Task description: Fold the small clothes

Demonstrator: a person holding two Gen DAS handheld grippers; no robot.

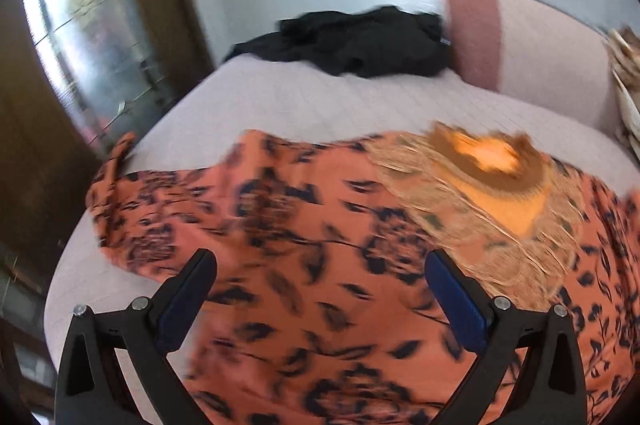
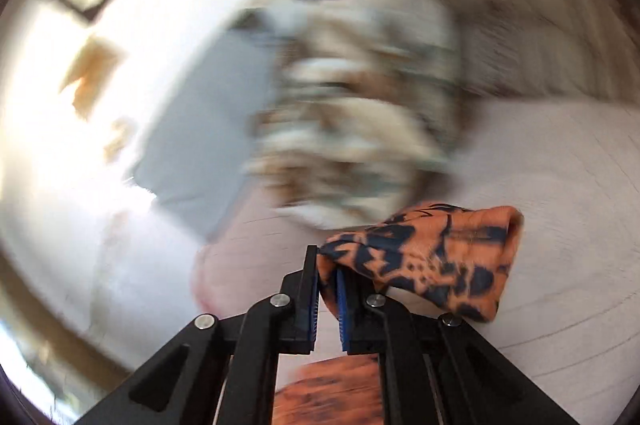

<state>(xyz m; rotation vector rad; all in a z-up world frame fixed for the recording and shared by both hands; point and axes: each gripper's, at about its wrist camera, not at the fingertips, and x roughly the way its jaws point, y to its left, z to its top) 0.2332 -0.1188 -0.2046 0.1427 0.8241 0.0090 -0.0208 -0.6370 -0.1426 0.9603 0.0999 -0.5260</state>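
From the left wrist we look steeply down, close over the orange floral garment [image 1: 304, 225] spread on the bed [image 1: 256, 97], with the black clothes [image 1: 352, 41] and pink pillow [image 1: 532, 49] at the frame's top. From the right wrist we look nearly level, very close to a bunched corner of the same garment [image 2: 432, 257] at lower right. Both views share garment and bed [image 2: 560, 225].

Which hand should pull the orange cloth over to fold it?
Probably the right: the right gripper is already shut on the orange cloth. The left gripper is open above it, holding nothing.
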